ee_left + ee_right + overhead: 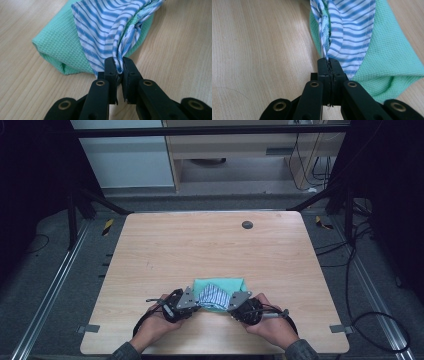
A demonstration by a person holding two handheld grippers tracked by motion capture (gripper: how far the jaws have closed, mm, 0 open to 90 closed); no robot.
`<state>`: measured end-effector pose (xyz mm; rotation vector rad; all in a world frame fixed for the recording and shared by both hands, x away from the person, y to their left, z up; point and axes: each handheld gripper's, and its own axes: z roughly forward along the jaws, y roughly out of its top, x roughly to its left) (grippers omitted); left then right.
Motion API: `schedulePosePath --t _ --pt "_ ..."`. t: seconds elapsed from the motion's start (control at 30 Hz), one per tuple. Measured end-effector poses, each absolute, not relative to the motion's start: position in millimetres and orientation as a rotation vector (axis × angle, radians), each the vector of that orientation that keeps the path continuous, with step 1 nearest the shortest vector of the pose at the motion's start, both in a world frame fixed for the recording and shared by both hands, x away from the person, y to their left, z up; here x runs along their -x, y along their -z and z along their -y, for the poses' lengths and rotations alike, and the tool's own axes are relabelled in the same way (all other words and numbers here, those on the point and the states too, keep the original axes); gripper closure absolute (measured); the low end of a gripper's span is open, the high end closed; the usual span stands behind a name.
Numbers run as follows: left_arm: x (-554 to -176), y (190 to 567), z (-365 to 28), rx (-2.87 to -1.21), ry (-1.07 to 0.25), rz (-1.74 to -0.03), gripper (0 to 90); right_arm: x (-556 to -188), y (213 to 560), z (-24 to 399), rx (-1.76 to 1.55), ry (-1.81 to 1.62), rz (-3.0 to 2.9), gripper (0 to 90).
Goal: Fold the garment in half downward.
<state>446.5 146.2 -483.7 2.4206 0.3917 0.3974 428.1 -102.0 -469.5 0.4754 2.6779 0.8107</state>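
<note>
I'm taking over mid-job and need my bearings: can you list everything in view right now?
striped cloth: one, blue and white, on top of the green cloth, pinched at both near corners
green cloth: one, mint green, folded, near the table's front edge
table: one, light wood, centre of the high view
round disc: one, dark grey, far part of the table
left gripper: one, black, shut on the striped cloth
right gripper: one, black, shut on the striped cloth
hands: two, at the table's near edge, each holding a gripper
</note>
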Motion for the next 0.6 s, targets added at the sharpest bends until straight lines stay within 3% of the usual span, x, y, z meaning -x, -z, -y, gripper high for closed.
schedulePosePath --t 0.27,0.37,0.43,0.6 --pt "-442 486 -147 -2.440 -0.370 -0.378 83.7 -426 473 101 -0.447 -0.761 -2.691 89.3" --pt "-438 487 -149 -2.432 -0.354 -0.424 78.0 -425 473 103 -0.453 -0.765 -2.687 83.4" --pt "-433 486 -158 -2.384 -0.313 -0.486 58.9 -420 474 110 -0.497 -0.787 -2.673 64.7" --pt "-430 482 -181 -2.314 -0.327 -0.611 39.6 -414 473 129 -0.611 -0.834 -2.628 48.4"
